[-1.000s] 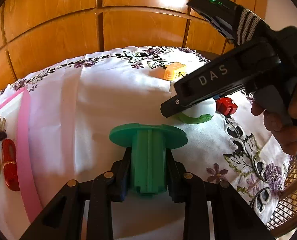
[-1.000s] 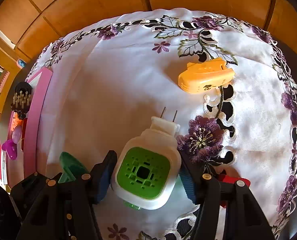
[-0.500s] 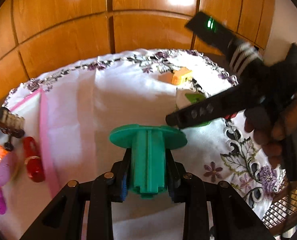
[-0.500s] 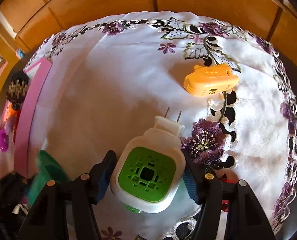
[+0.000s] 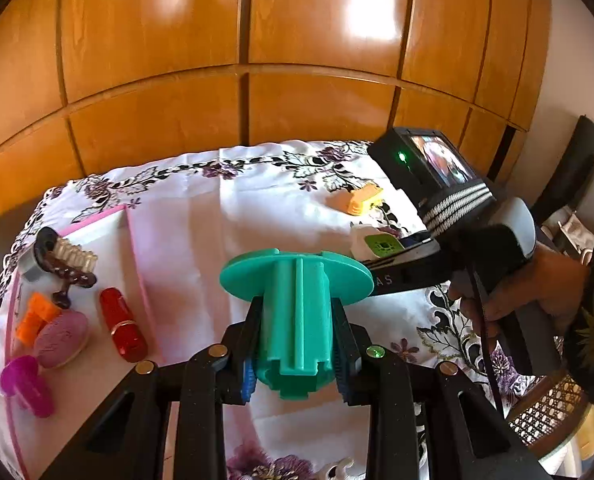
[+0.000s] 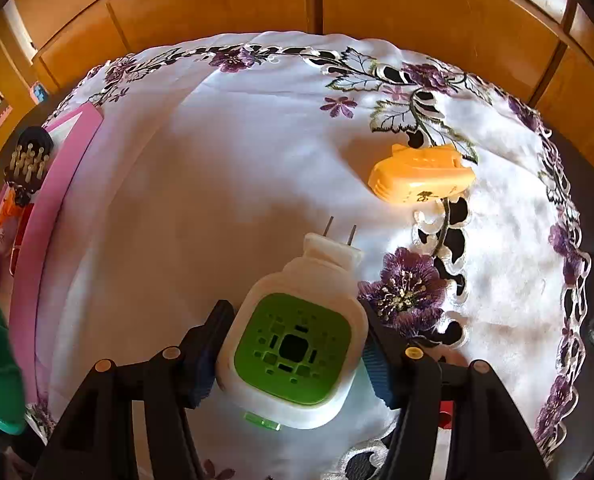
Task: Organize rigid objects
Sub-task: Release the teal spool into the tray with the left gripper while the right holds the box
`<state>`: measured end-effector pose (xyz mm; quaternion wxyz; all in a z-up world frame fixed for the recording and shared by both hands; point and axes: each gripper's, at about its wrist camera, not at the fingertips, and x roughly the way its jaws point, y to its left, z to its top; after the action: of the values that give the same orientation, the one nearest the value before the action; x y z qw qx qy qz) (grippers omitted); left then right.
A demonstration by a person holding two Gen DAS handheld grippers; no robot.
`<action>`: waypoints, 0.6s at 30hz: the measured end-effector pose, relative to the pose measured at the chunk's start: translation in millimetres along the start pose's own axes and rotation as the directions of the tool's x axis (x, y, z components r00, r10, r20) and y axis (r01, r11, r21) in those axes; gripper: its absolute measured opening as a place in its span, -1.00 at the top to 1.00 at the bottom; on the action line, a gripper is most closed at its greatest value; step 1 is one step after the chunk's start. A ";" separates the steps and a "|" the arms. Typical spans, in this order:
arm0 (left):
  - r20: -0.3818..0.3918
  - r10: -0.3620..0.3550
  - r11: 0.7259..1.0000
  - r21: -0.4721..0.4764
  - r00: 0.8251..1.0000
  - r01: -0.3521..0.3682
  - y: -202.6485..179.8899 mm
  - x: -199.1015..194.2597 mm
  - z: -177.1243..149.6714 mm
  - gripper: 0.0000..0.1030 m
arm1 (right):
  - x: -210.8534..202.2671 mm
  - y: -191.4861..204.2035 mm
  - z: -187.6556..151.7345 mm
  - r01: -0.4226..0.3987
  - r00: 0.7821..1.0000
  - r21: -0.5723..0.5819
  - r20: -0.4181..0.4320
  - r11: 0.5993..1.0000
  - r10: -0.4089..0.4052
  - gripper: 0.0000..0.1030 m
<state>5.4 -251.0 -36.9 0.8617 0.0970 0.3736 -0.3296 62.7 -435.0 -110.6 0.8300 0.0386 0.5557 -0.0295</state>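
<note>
Plastic, stiff and light: your left gripper point(image 5: 297, 354) fingers clamp the green spool point(image 5: 295, 312) by its ribbed stem above the desk, right gripper point(image 6: 293, 354) closing on the plug-in point(image 6: 297, 340) sides.

both wrist views angled down, sharing tablecloth point(image 5: 201, 216)

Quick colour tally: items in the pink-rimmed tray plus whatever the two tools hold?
Green: 1, spool in left tool
White-green: 1, plug-in unit in right tool
Red: 1, tube
Orange: 1, orange piece
Pink: 1, oval
Magenta: 1, magenta piece
Brown: 1, brush
Total: 7; grey shape behind brush unclear, not counted
</note>
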 end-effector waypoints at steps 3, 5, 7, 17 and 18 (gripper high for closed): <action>0.000 0.006 1.000 -0.020 1.000 -0.006 5.9 -5.9 0.0 0.41 | 0.3 1.7 -0.1 0.010 1.000 -0.015 0.007 1.000 -0.010 -0.20; 0.005 0.011 0.999 -0.032 1.000 -0.011 9.7 -10.1 0.3 0.41 | 0.9 2.4 0.5 0.013 1.000 -0.021 0.009 1.000 -0.013 -0.20; 0.009 0.016 0.999 -0.038 1.000 -0.015 11.8 -14.0 0.2 0.41 | 1.1 4.0 0.1 0.021 1.000 -0.033 0.013 0.999 -0.020 -0.20; 0.025 0.038 0.997 -0.073 0.999 -0.037 27.0 -32.7 1.3 0.41 | 0.9 6.2 -2.6 0.038 0.999 -0.058 0.026 0.998 -0.037 -0.21; 0.027 0.046 0.996 -0.077 0.999 -0.044 29.4 -34.4 1.0 0.41 | 1.1 6.3 -2.7 0.038 0.999 -0.059 0.026 0.998 -0.037 -0.21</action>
<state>7.5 -211.9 -14.2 0.8772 0.0676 0.3711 -0.2971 61.2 -428.4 -112.4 0.8370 0.0030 0.5464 -0.0289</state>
